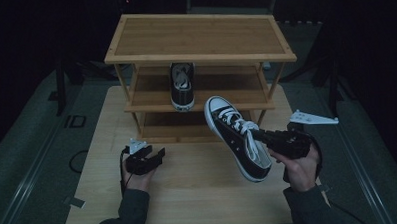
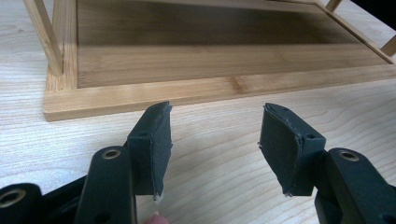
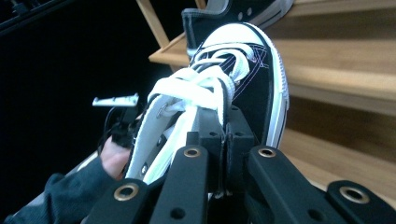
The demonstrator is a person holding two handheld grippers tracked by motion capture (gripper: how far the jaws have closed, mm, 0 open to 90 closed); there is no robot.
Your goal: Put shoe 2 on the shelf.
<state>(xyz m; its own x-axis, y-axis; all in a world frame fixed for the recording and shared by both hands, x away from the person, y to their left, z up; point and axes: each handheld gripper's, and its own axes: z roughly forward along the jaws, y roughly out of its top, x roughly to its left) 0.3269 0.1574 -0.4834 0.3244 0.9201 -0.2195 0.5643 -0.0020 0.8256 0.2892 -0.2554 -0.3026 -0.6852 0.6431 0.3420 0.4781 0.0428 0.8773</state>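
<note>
Your right tool (image 1: 260,136) is pinching the black-and-white sneaker (image 1: 236,136) by the side wall of its collar, jaws pressed tight on the canvas, as the right gripper view shows. The sneaker hangs in the air above the table (image 1: 199,192), just in front of the bamboo shoe rack (image 1: 199,54), with its white toe cap pointing up and toward the middle shelf, where the matching sneaker (image 1: 182,85) already sits toe-out. Your left tool (image 1: 153,156) rests low over the table near the rack's left front foot, jaws spread and holding nothing.

The likely job is to seat this sneaker next to its mate. The grip is the weak point: you hold thin, soft canvas at one side only, so the shoe's weight can swing it about the jaws, and a quick move may let it twist or slip out.

The gap between shelves looks tight for a shoe carried this steeply. If you go in without levelling it, the toe may strike the front rail of the middle shelf or the underside of the top shelf. Coming in too far left risks nudging the parked sneaker. The loose laces (image 1: 247,140) could also snag on an upright.
</note>
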